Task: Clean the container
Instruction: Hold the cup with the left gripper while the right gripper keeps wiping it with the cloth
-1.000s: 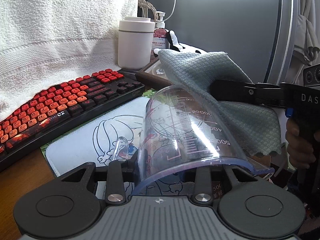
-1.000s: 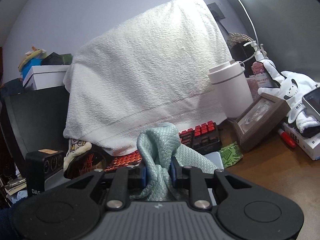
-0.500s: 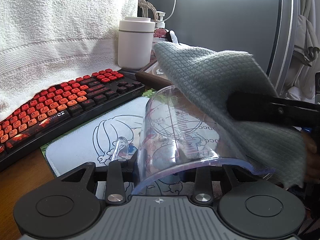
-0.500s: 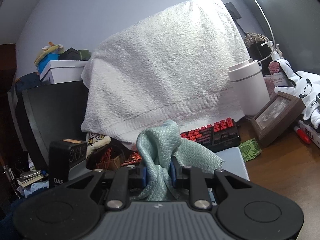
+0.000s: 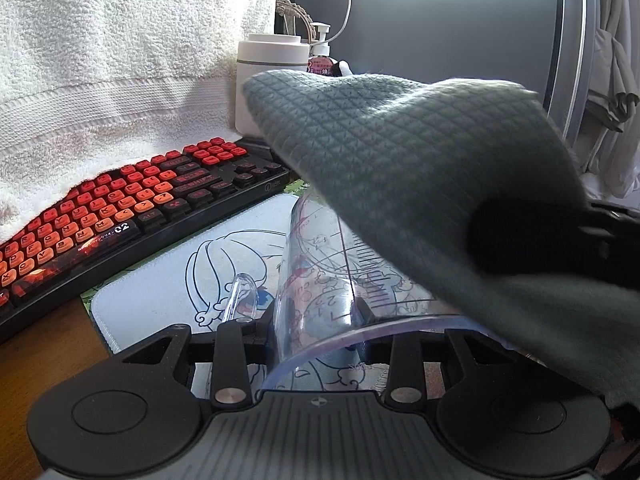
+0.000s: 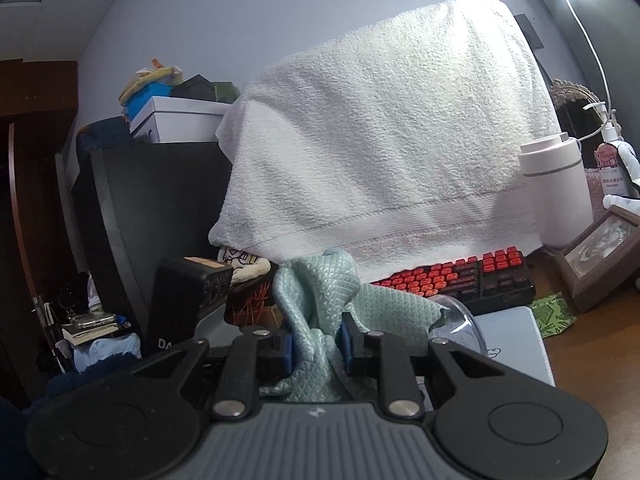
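Clear plastic fills the near centre of the left wrist view: we have the jug [image 5: 320, 280], a measuring container with printed scale marks, pinched by its wall in the left tongs [image 5: 316, 320]. It lies on its side above the mat [image 5: 168, 280], long axis running away from us, rim toward the camera and base at the far end. Its small handle [image 5: 240, 292] sticks out to the left. From the right, the grey-green cloth [image 5: 400, 160] comes in over the jug's upper wall, draped across it and hiding its right side. The dark blurred bar of the right tongs [image 5: 540, 248] sits inside the cloth's folds. A keyboard [image 5: 132, 208] lies far left.

In the right wrist view our right tongs [image 6: 316, 346] are clenched on the cloth [image 6: 320, 304], which bunches up between the blue pads. The jug [image 6: 460, 324] shows only as a clear curve just right of the cloth and slightly beyond it, low over the mat [image 6: 516, 344].

We judge the wipe turns on this: the jug's wall lies just right of the cloth hand, so the stroke should run along the long axis while the left hand holds steady.
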Demonstrator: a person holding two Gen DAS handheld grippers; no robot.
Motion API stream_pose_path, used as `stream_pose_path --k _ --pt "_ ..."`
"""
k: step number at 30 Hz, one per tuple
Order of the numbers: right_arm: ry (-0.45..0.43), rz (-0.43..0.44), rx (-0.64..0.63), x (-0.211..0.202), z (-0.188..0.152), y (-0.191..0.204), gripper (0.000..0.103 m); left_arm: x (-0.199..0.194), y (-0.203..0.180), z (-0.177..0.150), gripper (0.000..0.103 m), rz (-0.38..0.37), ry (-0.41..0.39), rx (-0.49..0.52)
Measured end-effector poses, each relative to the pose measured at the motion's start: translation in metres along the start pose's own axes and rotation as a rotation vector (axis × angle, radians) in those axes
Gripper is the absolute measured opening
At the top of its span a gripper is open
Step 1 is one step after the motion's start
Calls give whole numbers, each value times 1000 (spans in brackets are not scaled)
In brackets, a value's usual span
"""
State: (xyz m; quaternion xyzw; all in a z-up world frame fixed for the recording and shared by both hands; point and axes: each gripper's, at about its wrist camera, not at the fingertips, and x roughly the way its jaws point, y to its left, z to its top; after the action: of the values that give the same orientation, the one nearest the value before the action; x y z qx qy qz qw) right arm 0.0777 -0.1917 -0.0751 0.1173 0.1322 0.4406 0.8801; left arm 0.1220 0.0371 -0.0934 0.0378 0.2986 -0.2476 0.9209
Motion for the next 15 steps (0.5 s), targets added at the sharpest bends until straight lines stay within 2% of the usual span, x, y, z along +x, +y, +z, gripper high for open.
stream_pose_path --k 9,15 --pt "-11 -155 35 1 9 -31 21 1 3 0 36 0 0 1" --pt "-28 -201 78 0 11 -44 21 1 3 0 37 -2 0 0"
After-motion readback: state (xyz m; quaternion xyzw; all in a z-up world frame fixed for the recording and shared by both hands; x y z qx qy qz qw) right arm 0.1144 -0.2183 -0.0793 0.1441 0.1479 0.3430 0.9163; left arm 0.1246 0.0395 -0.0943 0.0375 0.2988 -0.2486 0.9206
